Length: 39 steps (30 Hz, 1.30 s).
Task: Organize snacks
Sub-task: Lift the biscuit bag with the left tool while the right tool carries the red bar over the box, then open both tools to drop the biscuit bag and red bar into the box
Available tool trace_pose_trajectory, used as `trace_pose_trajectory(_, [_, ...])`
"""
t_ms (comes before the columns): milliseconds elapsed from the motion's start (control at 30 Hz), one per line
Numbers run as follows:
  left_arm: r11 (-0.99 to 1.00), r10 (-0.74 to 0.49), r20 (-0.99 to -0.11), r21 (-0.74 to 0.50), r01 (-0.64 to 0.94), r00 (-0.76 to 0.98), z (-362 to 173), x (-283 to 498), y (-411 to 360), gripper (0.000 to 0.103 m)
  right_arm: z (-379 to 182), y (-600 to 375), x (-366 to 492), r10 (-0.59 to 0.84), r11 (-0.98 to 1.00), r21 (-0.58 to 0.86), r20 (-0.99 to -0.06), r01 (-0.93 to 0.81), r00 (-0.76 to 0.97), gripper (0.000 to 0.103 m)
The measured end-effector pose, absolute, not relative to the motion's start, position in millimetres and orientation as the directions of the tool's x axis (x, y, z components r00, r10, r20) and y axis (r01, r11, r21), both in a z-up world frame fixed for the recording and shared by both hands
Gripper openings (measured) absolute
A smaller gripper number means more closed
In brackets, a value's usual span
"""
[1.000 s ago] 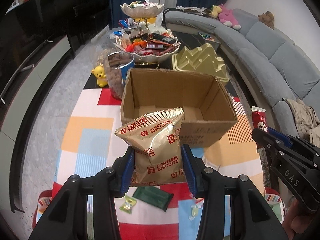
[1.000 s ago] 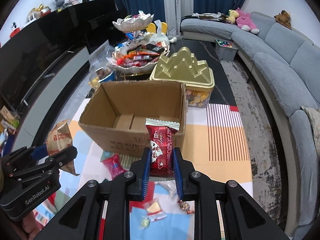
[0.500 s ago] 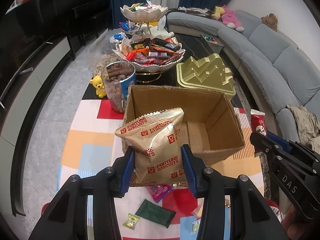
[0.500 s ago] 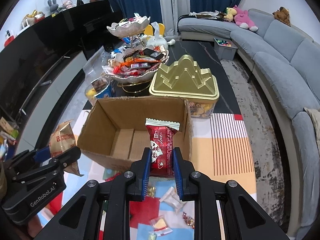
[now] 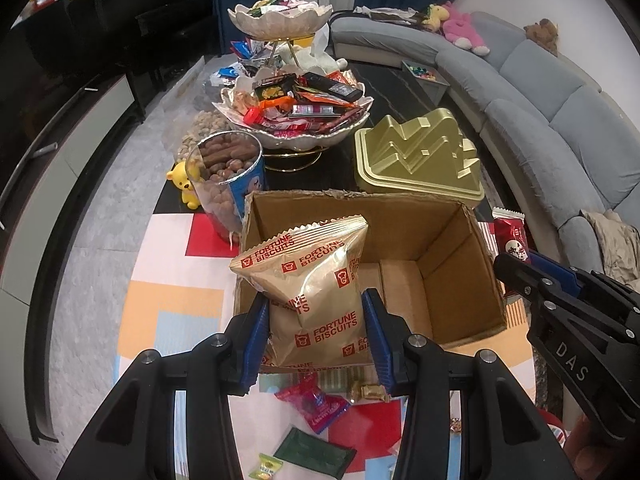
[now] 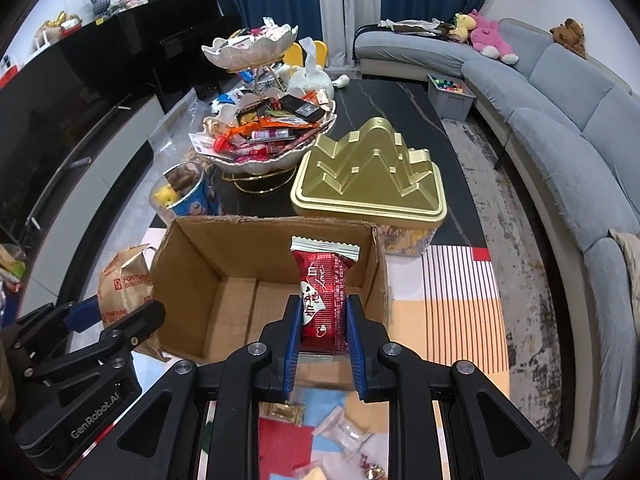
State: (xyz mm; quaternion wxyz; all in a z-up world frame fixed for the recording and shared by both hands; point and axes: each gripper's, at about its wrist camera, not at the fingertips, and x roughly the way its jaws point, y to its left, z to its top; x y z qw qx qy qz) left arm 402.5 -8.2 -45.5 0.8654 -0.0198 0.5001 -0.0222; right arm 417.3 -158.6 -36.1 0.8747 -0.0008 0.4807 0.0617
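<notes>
Both packets have been carried over the cardboard box (dropping seems next): biscuit bag clamped in left gripper, red packet in right gripper

My right gripper pinches a red snack packet upright over the open cardboard box. At my left, the left gripper grips a gold Fortune Biscuits bag beside the box wall. A gold mountain-shaped tin sits just behind the box.
</notes>
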Motion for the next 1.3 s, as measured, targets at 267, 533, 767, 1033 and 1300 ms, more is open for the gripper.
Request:
trace_pose_trajectory(267, [0.997,-0.076,-0.878,-0.076,0.019,0.473,-59.0,412.5,-5.7,0.046,-50.0,-154.7,428.5,0.105,0.991,0.050,-0.853,-0.120,0.512,0.023])
trace_pose_trajectory(533, [0.998,-0.056,-0.879,-0.065,-0.002,0.473,-59.8,409.9,-0.4,0.068,-44.9,-155.9,424.3,0.083,0.994,0.027,-0.832,-0.110,0.548,0.062])
trace_pose_trajectory(767, [0.999,-0.036,-0.871,-0.049,-0.015,0.491,-49.2,402.7,3.3,0.080,-33.1,-159.4,417.2,0.080,0.995,0.030,-0.818,-0.096,0.569,0.064])
trace_pose_trajectory(1033, [0.999,-0.031,-0.860,-0.048,-0.021,0.510,-37.9,387.2,8.0,0.082,-21.4,-162.9,402.6,0.074,0.996,0.027,-0.804,-0.089,0.590,0.064])
trace_pose_trajectory(1300, [0.999,-0.031,-0.851,-0.041,-0.007,0.525,-30.8,370.9,5.7,0.082,-19.6,-170.1,386.5,0.066,0.997,0.027,-0.801,-0.074,0.595,0.064])
